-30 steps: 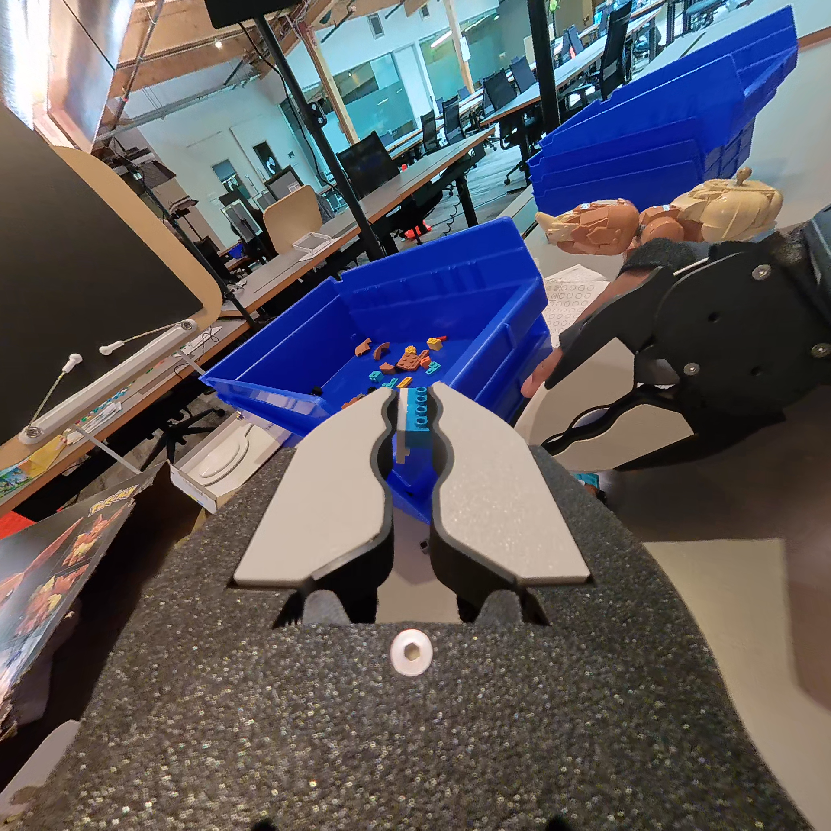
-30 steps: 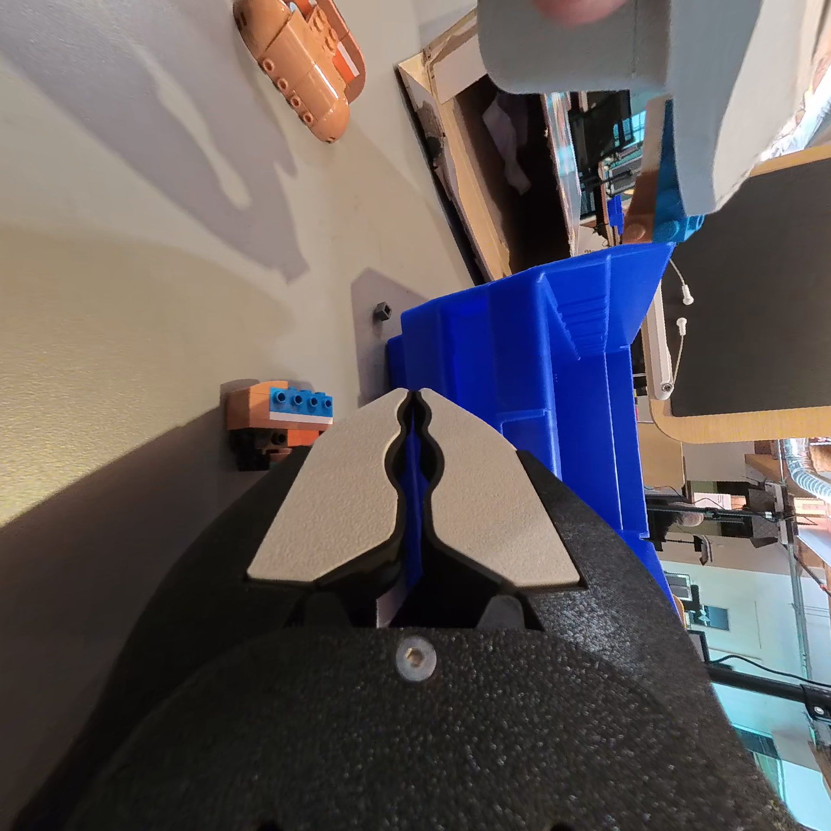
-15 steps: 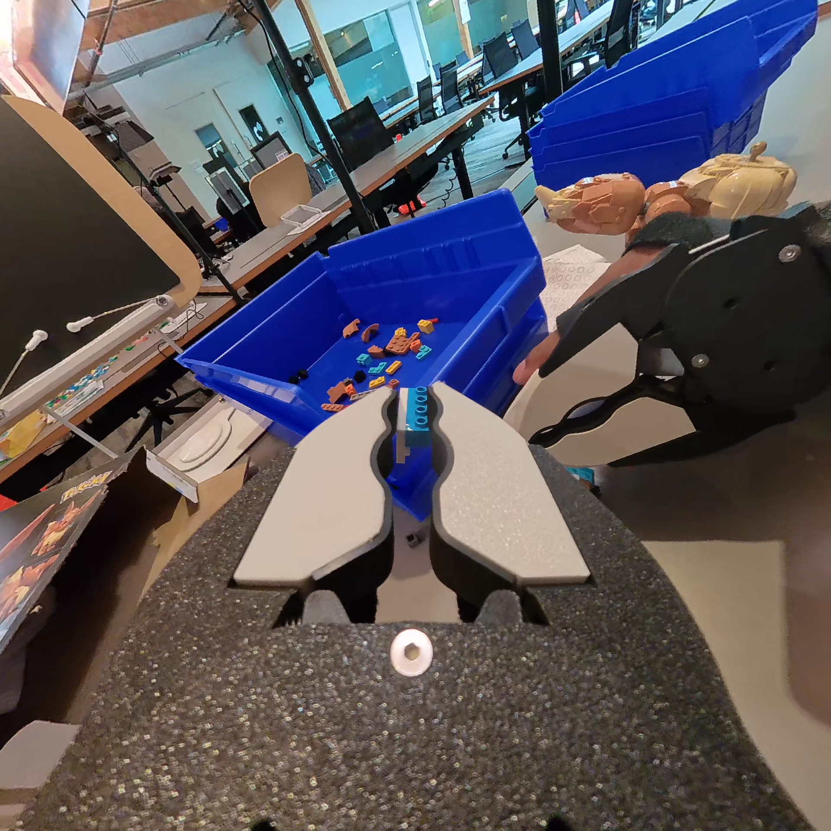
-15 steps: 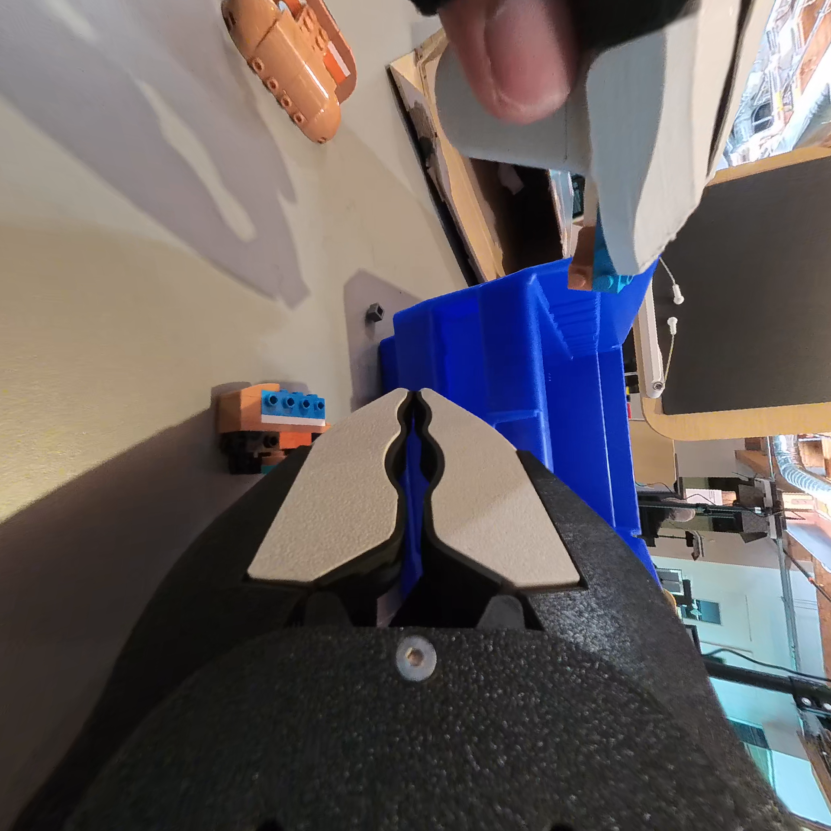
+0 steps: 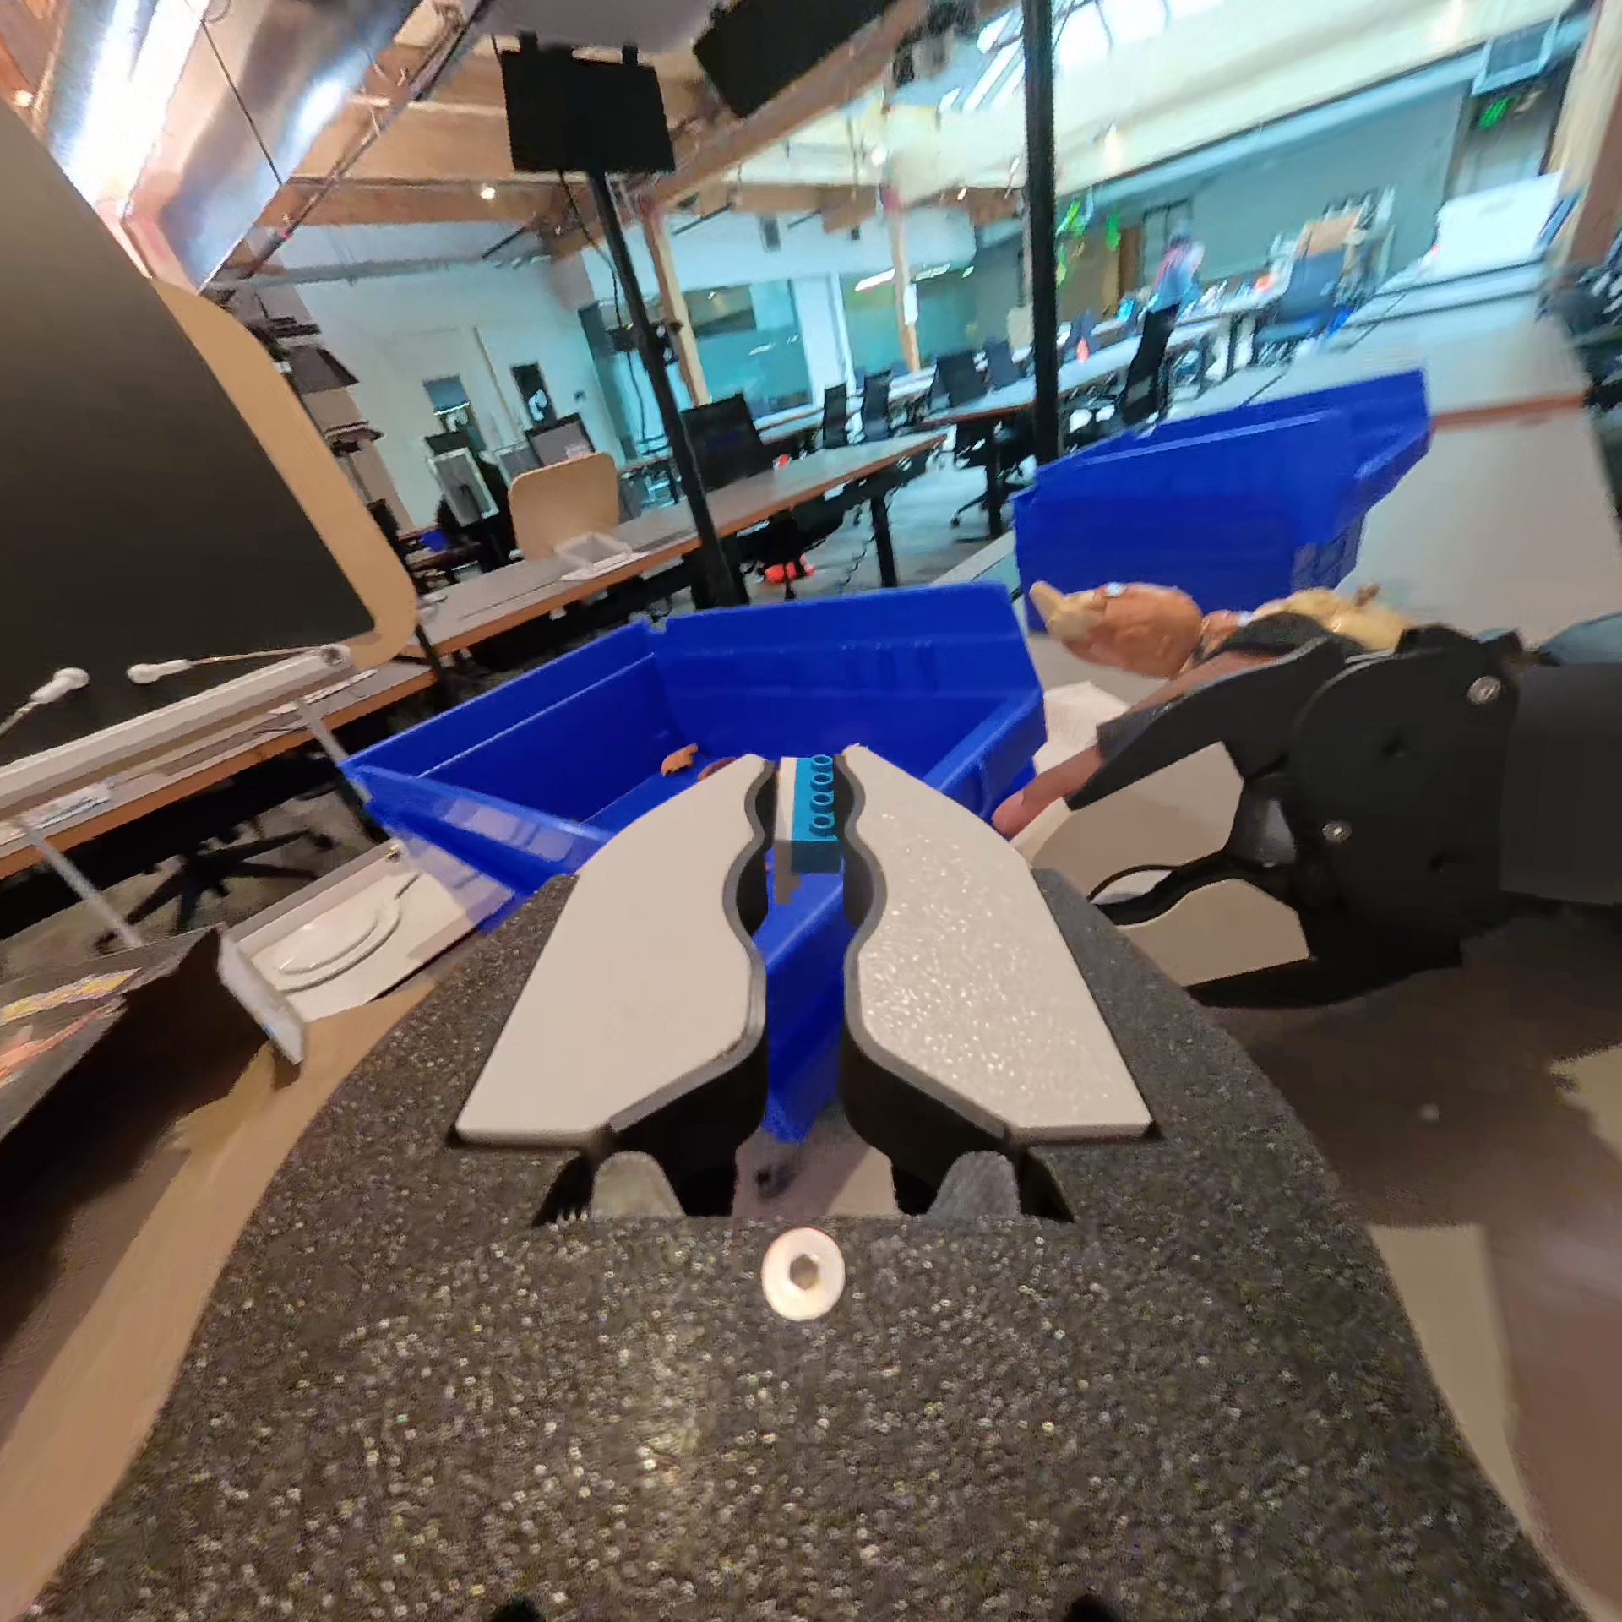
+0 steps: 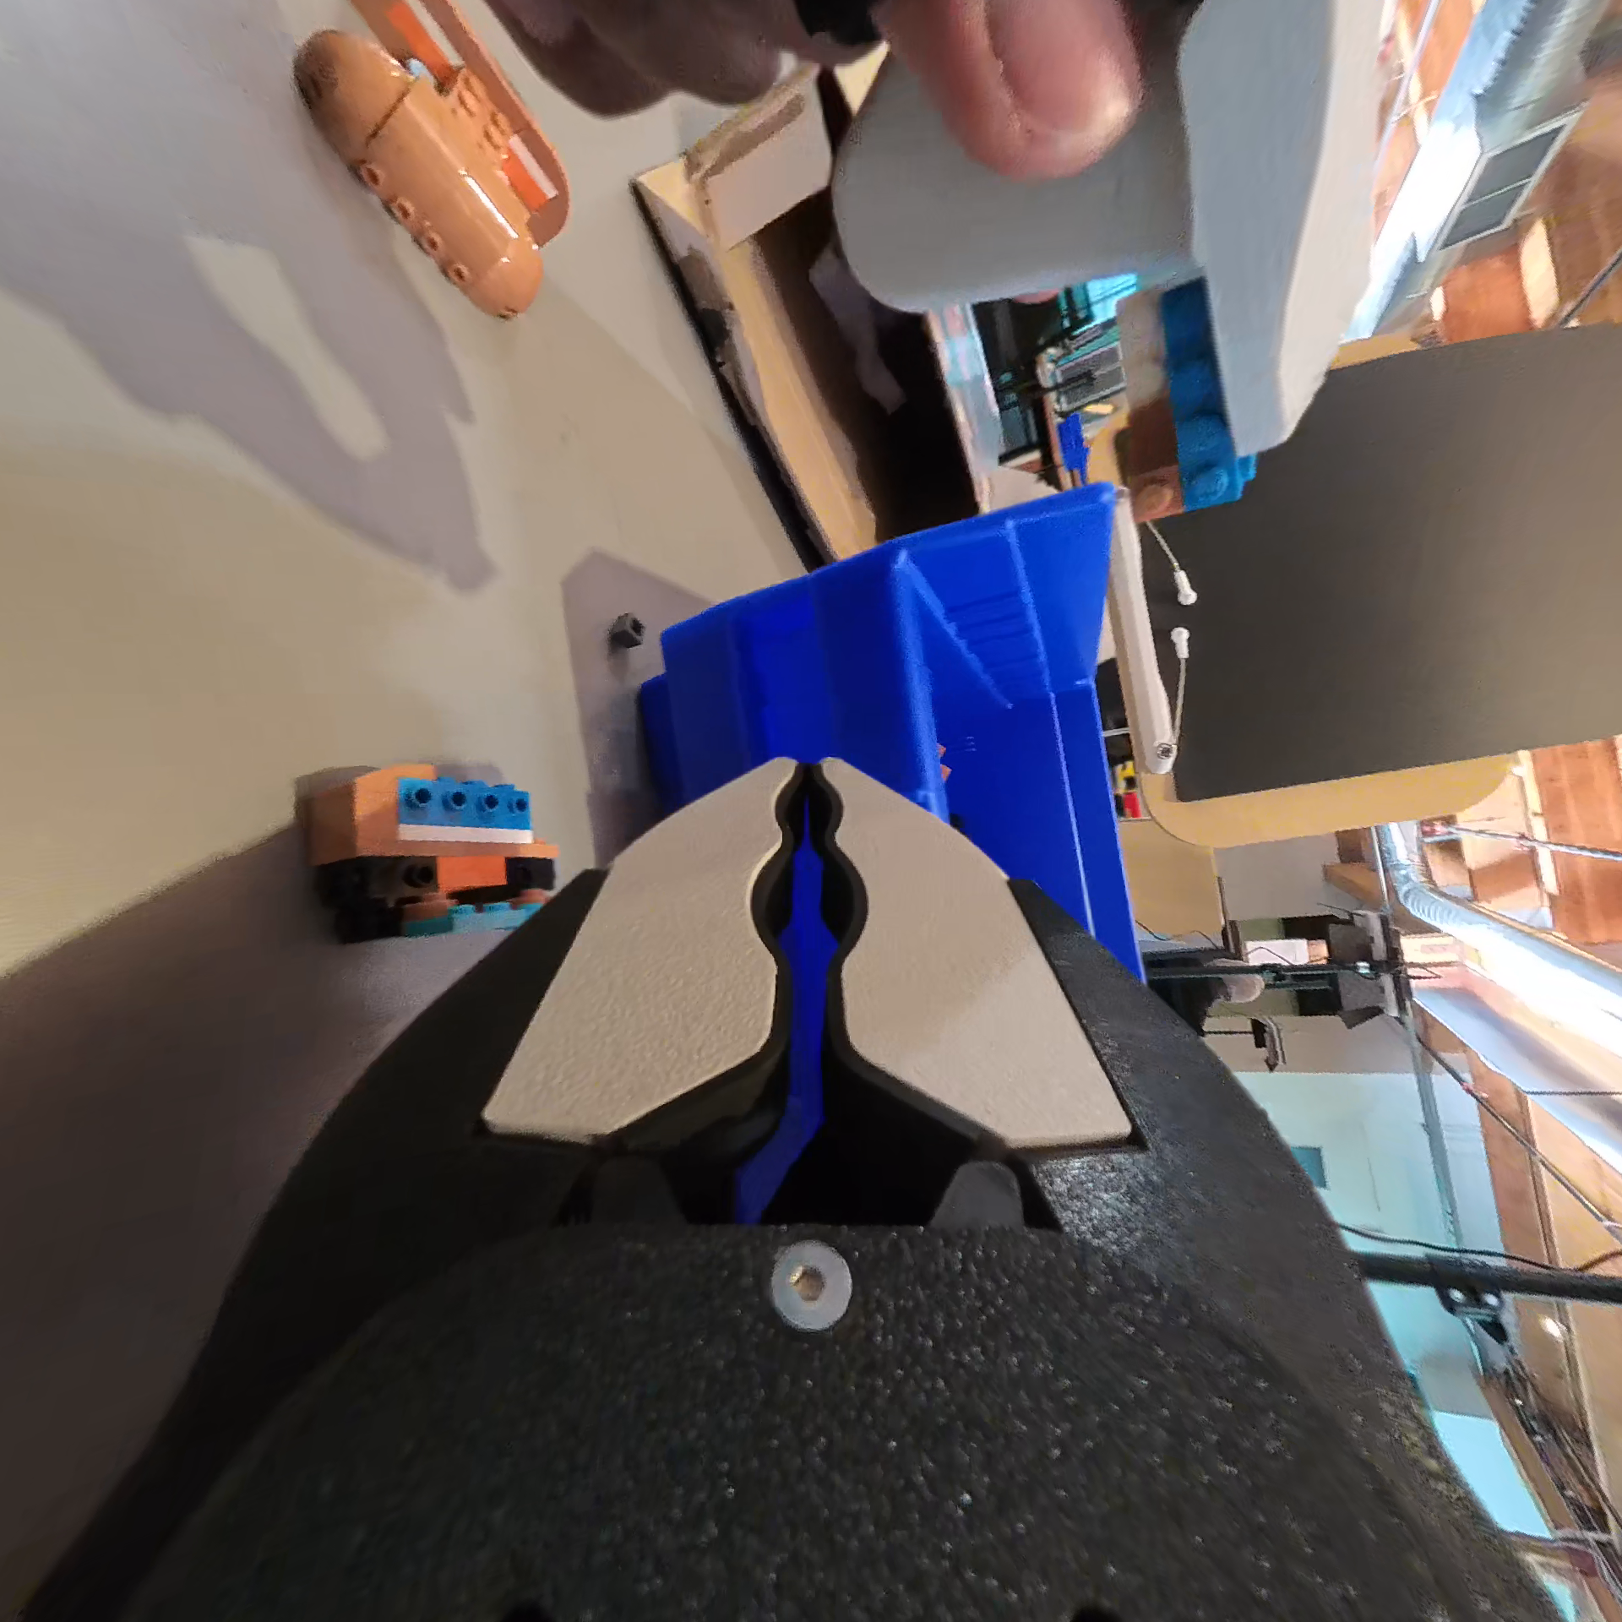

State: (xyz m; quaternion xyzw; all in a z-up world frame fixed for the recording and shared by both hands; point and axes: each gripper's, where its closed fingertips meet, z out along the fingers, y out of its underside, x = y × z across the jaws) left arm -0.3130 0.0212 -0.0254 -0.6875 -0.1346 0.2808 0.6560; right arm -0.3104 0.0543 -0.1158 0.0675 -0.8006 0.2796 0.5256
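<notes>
The left gripper (image 5: 809, 772) is held level above the near corner of an open blue bin (image 5: 843, 676), its grey fingers (image 5: 649, 948) pinched on a small stack of bricks (image 5: 812, 816) with a blue studded top, which sticks up between the fingertips. From the right wrist view this same stack, blue over tan, shows clamped under the grey finger beside a person's thumb (image 6: 1044, 79). A few loose orange pieces lie in the bin just beyond the fingertips. To the right, the right gripper (image 6: 809, 768) is turned on its side low over the pale table (image 6: 175, 614), its fingertips pressed together with nothing between them, pointing at the bin's outer wall. A small orange, blue and black brick build (image 6: 430, 851) sits on the table just beside its left finger. A tan rounded brick piece (image 6: 430, 167) lies farther off on the table.
</notes>
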